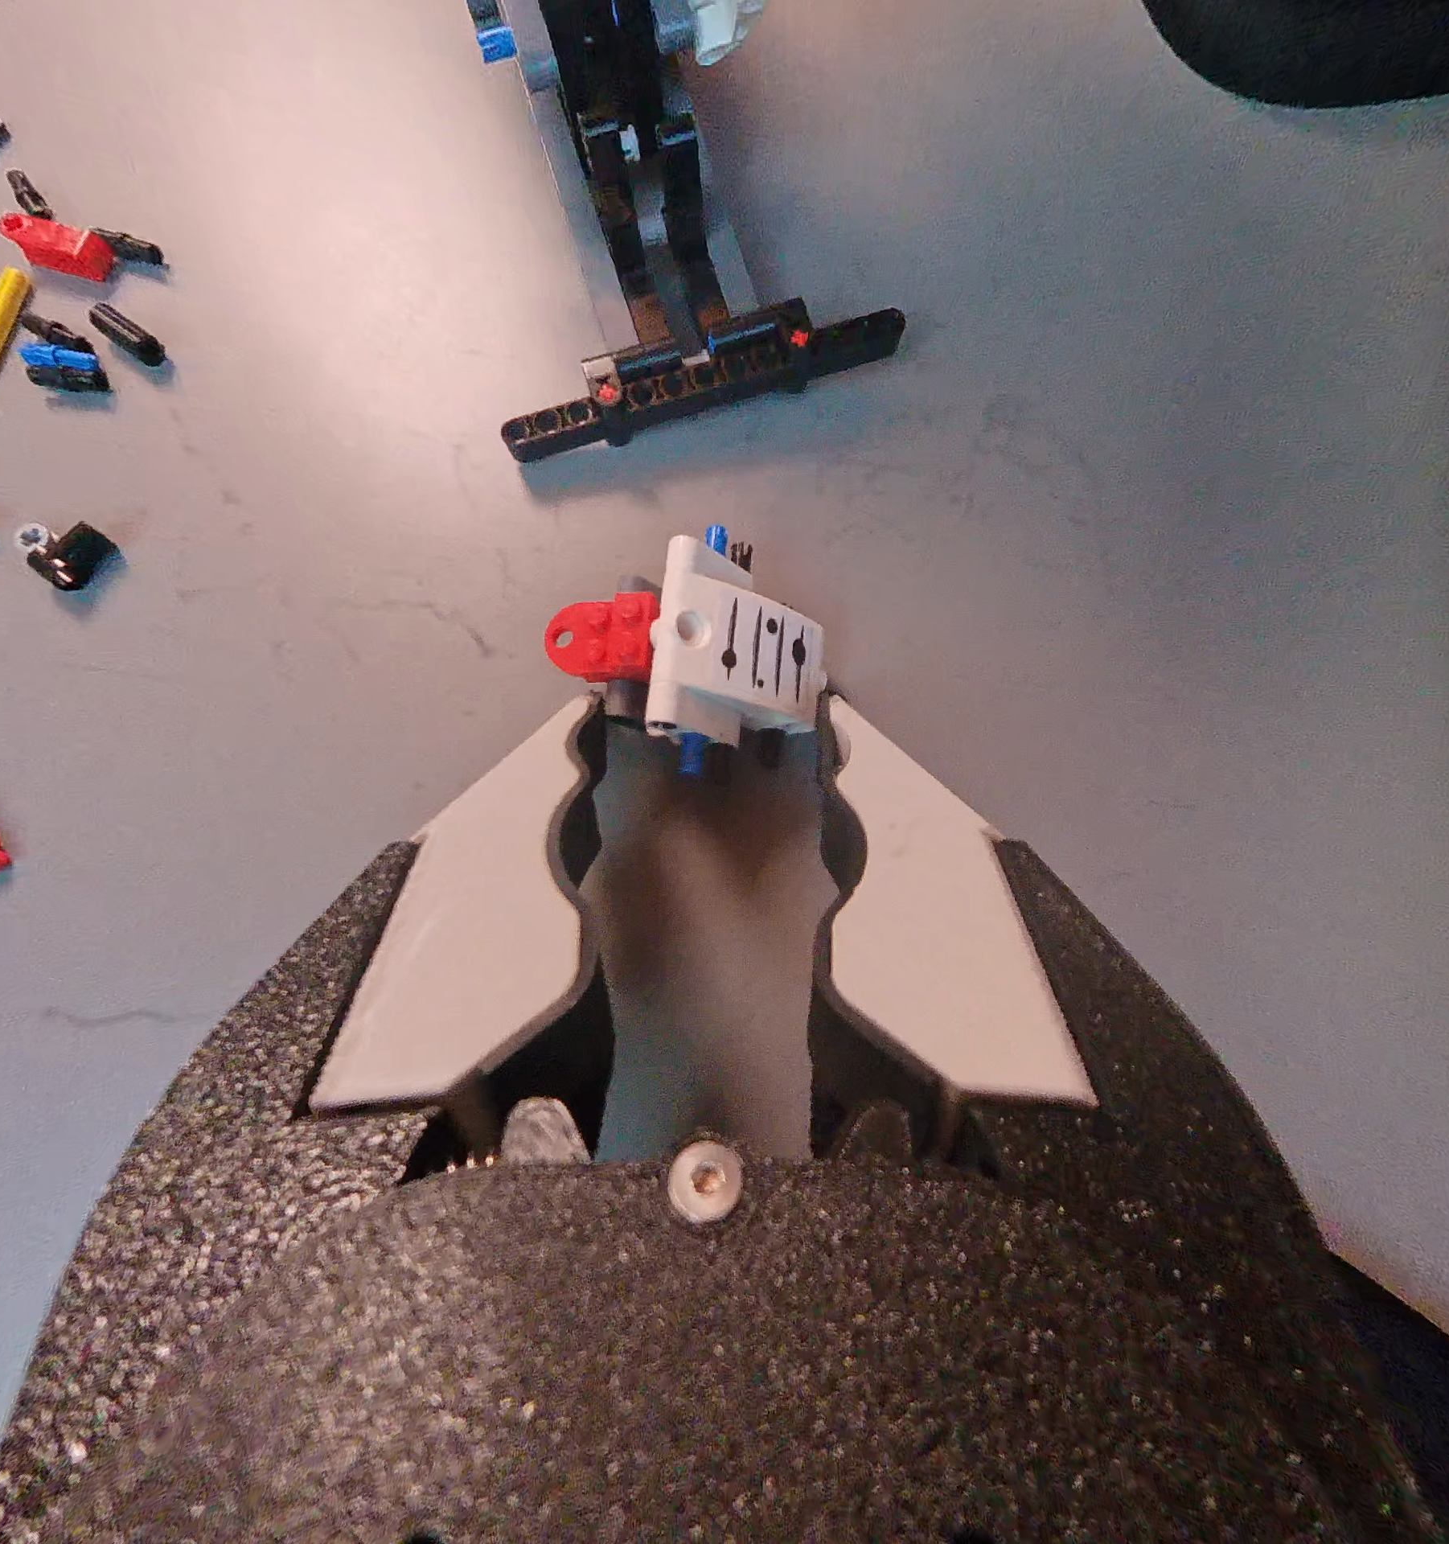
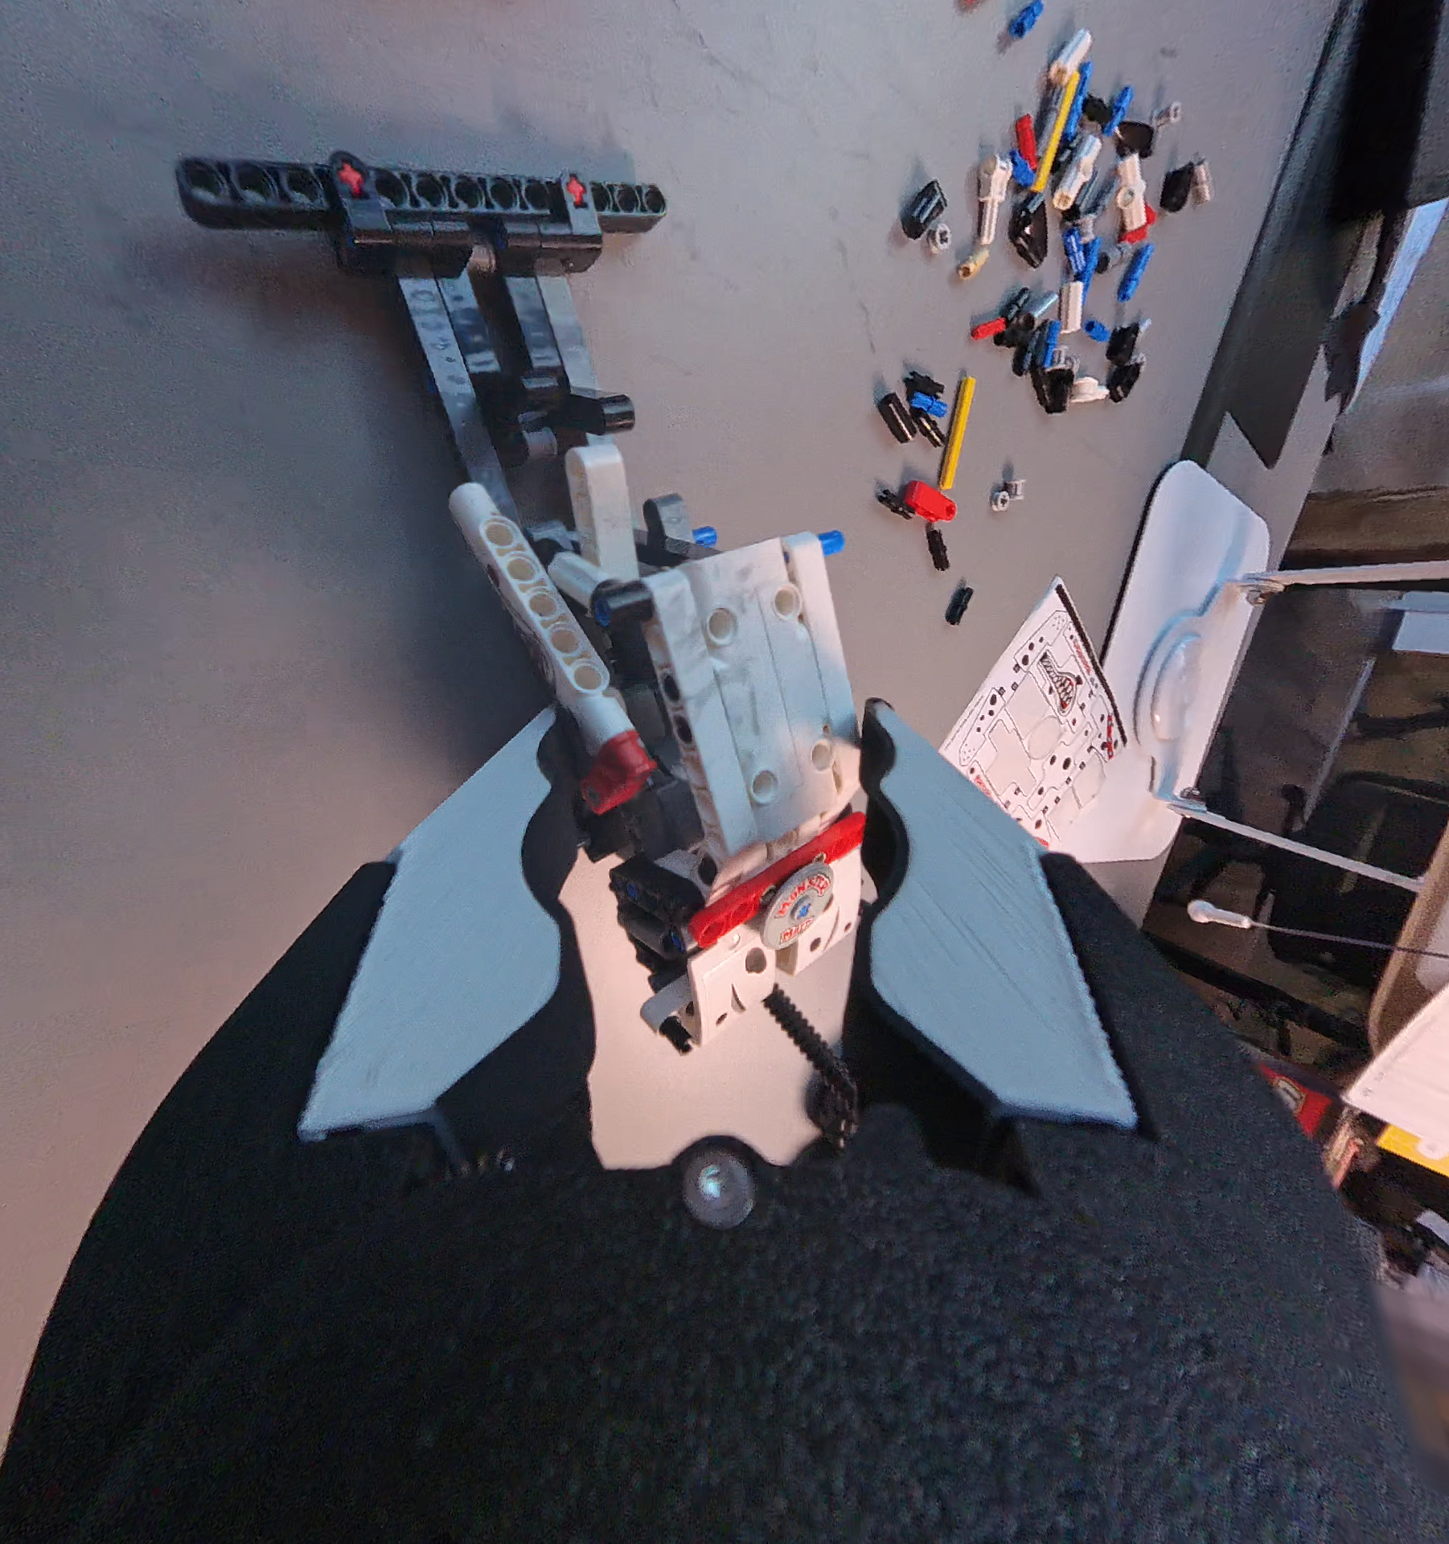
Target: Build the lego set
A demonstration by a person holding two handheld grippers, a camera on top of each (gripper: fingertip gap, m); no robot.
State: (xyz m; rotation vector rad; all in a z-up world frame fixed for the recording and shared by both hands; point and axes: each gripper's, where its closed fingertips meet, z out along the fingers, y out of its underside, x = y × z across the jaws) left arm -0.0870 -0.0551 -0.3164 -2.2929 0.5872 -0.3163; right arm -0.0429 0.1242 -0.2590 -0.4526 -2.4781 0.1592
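Between the left tool's (image 1: 709,710) tips a white subassembly (image 1: 729,643) is clamped above the counter (image 1: 1122,585). Near the model (image 2: 704,710), the right tool (image 2: 704,752) is held apart, straddling it loosely. Misaligned pins could be jammed, or the model shoved.

Ahead of my left hand-held gripper (image 1: 709,710) the black crossbeam (image 1: 704,384) blocks the way; bare counter (image 1: 1164,501) to its right is open. Loose pins (image 1: 61,334) clutter the left. On my right side, the parts pile (image 2: 1064,226) and sticker sheet (image 2: 1030,735) crowd the counter edge.
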